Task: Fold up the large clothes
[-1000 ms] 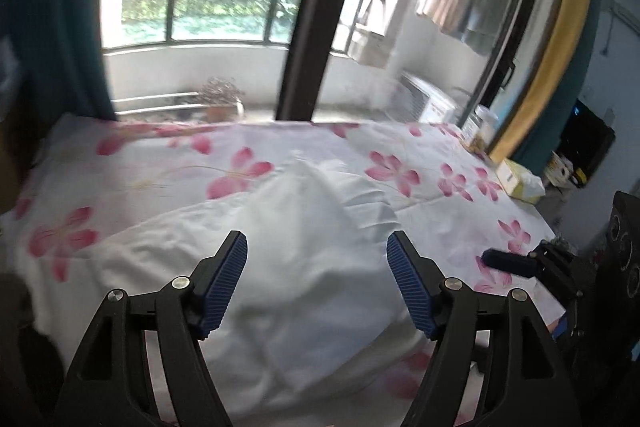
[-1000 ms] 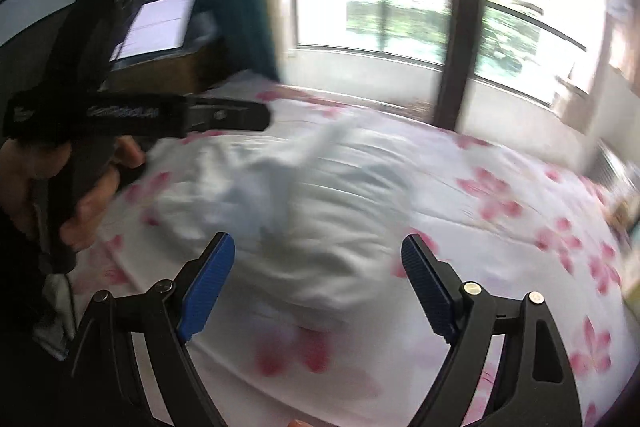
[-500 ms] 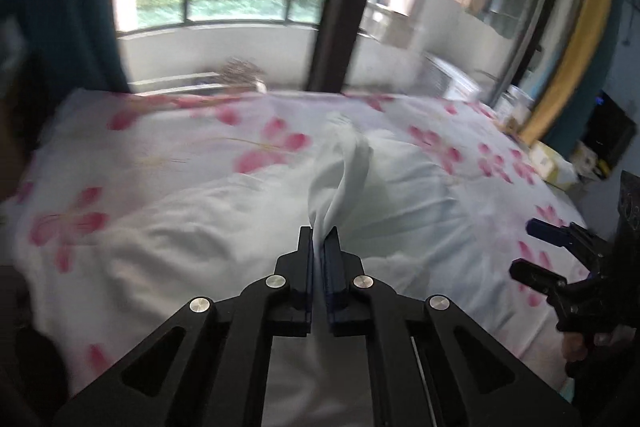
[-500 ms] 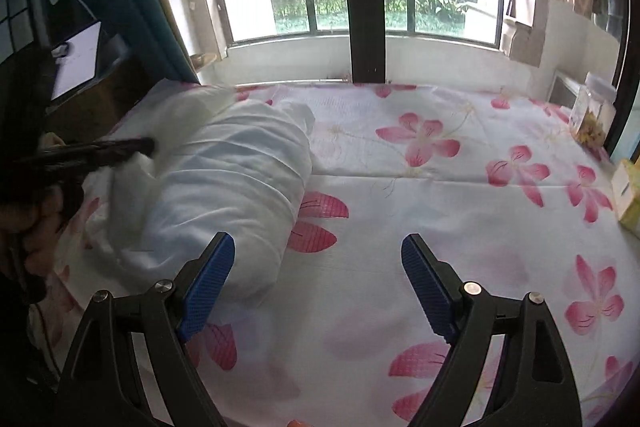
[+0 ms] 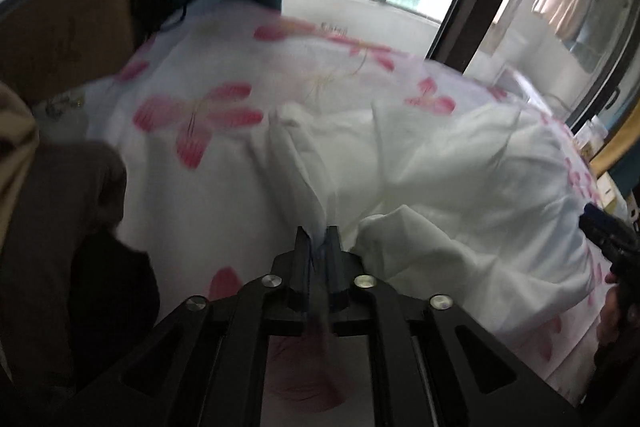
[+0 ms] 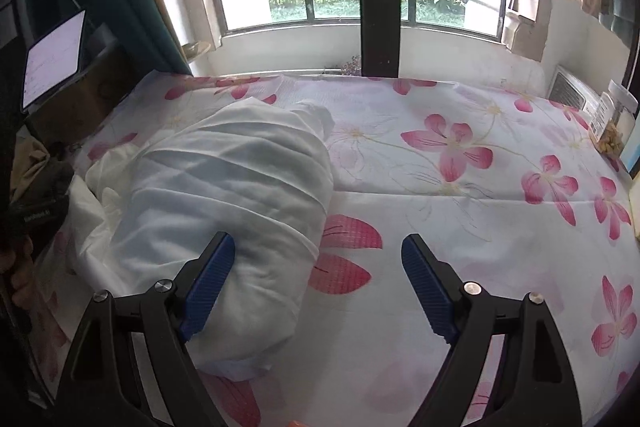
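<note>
A large white garment point(image 5: 440, 163) lies bunched on the flower-print bed sheet point(image 5: 208, 115). My left gripper point(image 5: 318, 239) pinches a ridge of it near the bed's front left. The jaws are opening, with the cloth still caught in the narrow gap between them. In the right wrist view the white garment point(image 6: 232, 187) looks like a long wrinkled roll on the left half of the bed sheet point(image 6: 460, 227). My right gripper point(image 6: 318, 267) hovers open above the roll's near end, its left finger in front of the cloth, holding nothing. The right gripper's tip point(image 5: 604, 231) shows at the far right.
A lit tablet point(image 6: 54, 59) stands on a brown headboard at the left, beside a dark curtain. Brown clothing point(image 5: 60, 207) lies at the bed's left edge. A jar point(image 6: 614, 123) stands at the right edge. A window with a black railing point(image 6: 360, 19) runs behind the bed.
My left gripper closed on a fold of the white garment, then swung left and down, pulling the fold out into a ridge. The right gripper dipped slightly and stayed open.
</note>
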Available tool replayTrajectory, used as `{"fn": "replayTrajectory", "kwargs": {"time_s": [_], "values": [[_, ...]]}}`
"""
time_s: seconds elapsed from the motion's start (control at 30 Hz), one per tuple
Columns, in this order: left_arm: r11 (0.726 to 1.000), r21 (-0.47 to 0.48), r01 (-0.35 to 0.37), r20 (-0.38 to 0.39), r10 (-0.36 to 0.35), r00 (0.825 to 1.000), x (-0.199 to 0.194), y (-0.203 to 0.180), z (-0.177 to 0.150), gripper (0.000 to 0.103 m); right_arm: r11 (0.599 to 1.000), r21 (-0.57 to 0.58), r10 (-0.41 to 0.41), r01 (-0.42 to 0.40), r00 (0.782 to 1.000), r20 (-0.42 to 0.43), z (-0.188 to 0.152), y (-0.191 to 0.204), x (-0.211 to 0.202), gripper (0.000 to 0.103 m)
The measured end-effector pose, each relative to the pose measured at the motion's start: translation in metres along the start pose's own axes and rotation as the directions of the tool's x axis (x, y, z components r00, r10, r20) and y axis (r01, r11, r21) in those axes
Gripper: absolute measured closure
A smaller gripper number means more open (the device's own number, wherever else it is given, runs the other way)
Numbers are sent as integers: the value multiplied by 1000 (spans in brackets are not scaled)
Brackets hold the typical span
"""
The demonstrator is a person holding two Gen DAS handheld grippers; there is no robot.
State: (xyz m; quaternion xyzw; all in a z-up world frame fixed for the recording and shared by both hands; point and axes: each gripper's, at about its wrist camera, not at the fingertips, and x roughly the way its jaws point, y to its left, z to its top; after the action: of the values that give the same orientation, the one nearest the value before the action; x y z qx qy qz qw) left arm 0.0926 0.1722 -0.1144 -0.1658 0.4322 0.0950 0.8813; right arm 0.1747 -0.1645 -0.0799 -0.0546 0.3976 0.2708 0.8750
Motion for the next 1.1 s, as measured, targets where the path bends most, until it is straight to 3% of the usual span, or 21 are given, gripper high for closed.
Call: {"fn": "replayTrajectory", "kwargs": {"time_s": [0.03,0.07,0.1,0.3,0.37,0.43,0.53,0.57,0.6,0.67,0.8,0.97,1.1], "values": [[1000,1,0,4,0,1000,-2,1,0,72,1000,-9,-3,3,1000,-6,0,2,1,18],[1000,4,0,19,0,1000,-6,1,2,57,1000,-15,-7,7,1000,-10,1,4,3,18],[1000,6,5,33,-5,999,-11,1,5,52,1000,-21,-10,10,1000,-13,1,6,4,18],[994,69,90,150,-99,984,-40,-20,31,49,999,-41,-22,21,1000,-10,1,13,4,18],[986,106,125,126,-138,982,-30,-30,39,49,999,-46,-23,23,1000,-10,1,14,5,18],[975,130,180,54,-188,981,-5,-37,46,49,999,-44,-22,22,1000,-8,1,13,5,18],[983,112,146,-48,-142,989,30,-41,47,49,999,-36,-20,20,1000,-4,1,11,2,18],[982,112,151,-58,-146,988,34,-42,46,51,999,-34,-20,20,1000,-1,1,9,1,18],[979,114,168,-57,-162,985,36,-44,44,71,999,-33,-21,21,1000,1,1,8,0,18],[971,143,190,-74,-181,981,37,-48,39,99,999,-26,-24,24,1000,5,1,5,-2,18],[971,186,150,11,-155,988,8,-51,32,100,999,-12,-31,31,999,7,4,2,-2,18],[983,131,125,127,-141,982,-39,-31,39,100,1000,-25,-18,18,1000,5,7,8,1,18],[988,112,104,98,-115,989,-30,-19,38,100,999,-53,-7,6,1000,-5,4,17,14,18]]}}
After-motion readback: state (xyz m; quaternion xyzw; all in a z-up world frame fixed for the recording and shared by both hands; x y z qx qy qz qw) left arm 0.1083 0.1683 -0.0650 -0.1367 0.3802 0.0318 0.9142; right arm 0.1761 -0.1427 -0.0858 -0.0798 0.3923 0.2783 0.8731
